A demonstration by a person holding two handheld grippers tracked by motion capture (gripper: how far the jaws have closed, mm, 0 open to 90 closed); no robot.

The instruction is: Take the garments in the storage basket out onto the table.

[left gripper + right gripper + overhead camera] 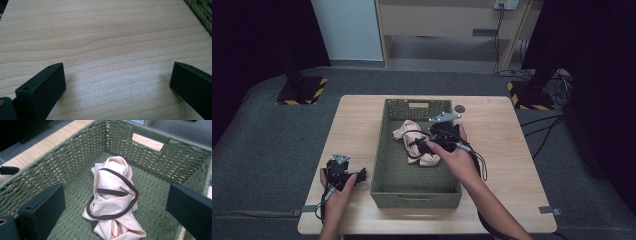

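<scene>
Lying crumpled in green basket (75, 152): pink garment (113, 200)

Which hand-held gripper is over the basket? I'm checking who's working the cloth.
The right hand-held gripper: it is inside the green basket, jaws open around the pink cloth. The left hand-held gripper rests on the bare table beside it.

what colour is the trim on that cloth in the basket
Dark brown, nearly black, on the pale peach cloth; the right gripper view shows it best.
</scene>
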